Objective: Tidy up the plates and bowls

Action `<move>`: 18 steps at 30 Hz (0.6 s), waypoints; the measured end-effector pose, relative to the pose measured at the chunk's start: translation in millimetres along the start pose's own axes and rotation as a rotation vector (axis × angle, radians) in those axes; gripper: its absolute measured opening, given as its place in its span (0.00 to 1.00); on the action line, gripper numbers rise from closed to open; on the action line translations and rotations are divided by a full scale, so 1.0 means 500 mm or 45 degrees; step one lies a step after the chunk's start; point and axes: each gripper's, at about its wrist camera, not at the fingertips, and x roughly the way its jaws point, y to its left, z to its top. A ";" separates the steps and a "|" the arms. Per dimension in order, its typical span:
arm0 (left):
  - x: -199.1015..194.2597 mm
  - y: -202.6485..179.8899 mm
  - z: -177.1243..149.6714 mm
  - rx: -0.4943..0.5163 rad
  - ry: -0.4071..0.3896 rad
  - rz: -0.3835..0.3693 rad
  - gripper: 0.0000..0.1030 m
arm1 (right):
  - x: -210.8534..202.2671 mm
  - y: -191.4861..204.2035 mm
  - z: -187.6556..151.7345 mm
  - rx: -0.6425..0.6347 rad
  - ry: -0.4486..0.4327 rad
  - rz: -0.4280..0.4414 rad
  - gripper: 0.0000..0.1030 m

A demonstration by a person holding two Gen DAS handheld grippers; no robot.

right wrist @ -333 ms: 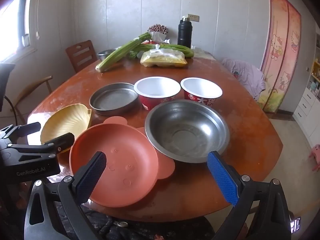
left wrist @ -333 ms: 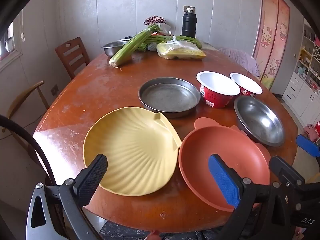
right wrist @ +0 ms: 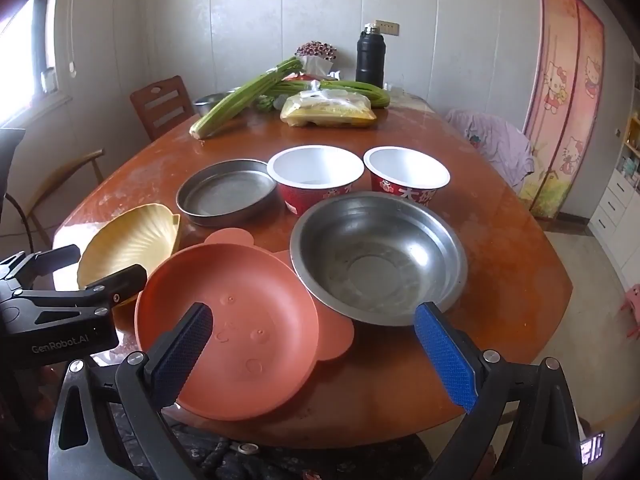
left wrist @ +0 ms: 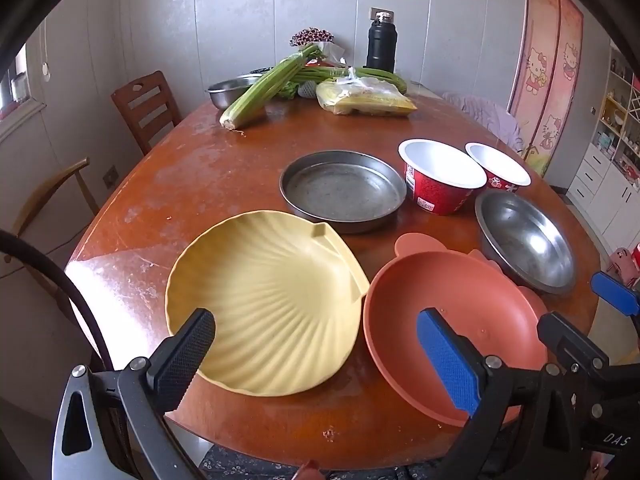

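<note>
- Six dishes on the near half of the round wooden table (left wrist: 168, 184).
- Two plastic plates: one yellow shell plate (left wrist: 264, 300) and one orange bear-ear plate (right wrist: 228, 328), side by side at the near edge, rims touching or nearly so.
- Two steel pieces: one flat round pan (left wrist: 342, 190) behind the yellow shell plate, one deep steel bowl (right wrist: 380, 256) at right, its rim overlapping an ear of the orange bear-ear plate.
- Two red paper bowls, white inside: larger one (right wrist: 316, 178) touching the flat round pan, smaller one (right wrist: 406, 174) just right of it, both behind the deep steel bowl.
- Far end: one celery bunch (left wrist: 272, 84), one bag of yellow food (left wrist: 366, 98), one black flask (left wrist: 382, 46), one small steel bowl (left wrist: 228, 92). Two chairs at left; wooden one (left wrist: 146, 106).
- Left gripper (left wrist: 316, 344): jaws spread as wide as they go, nothing held, above the near rims of both plastic plates.
- Right gripper (right wrist: 314, 344): jaws fully apart, nothing held, over the orange bear-ear plate and the deep steel bowl's near rim.
- Versus the earlier frame: no dish moved, both grippers equally wide; views almost unchanged.
</note>
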 end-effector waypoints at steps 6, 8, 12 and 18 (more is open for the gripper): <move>0.003 -0.003 0.001 0.012 0.007 0.000 0.99 | 0.010 0.002 0.010 0.009 0.016 0.005 0.98; 0.002 -0.004 0.002 0.016 0.005 -0.004 0.99 | 0.012 0.005 0.009 0.007 0.015 0.010 0.98; 0.000 -0.003 0.003 0.016 0.003 -0.001 0.99 | 0.004 -0.014 0.007 0.011 0.009 0.019 0.98; 0.001 0.001 0.004 0.010 0.005 -0.002 0.99 | 0.004 -0.015 0.008 0.008 0.010 0.022 0.98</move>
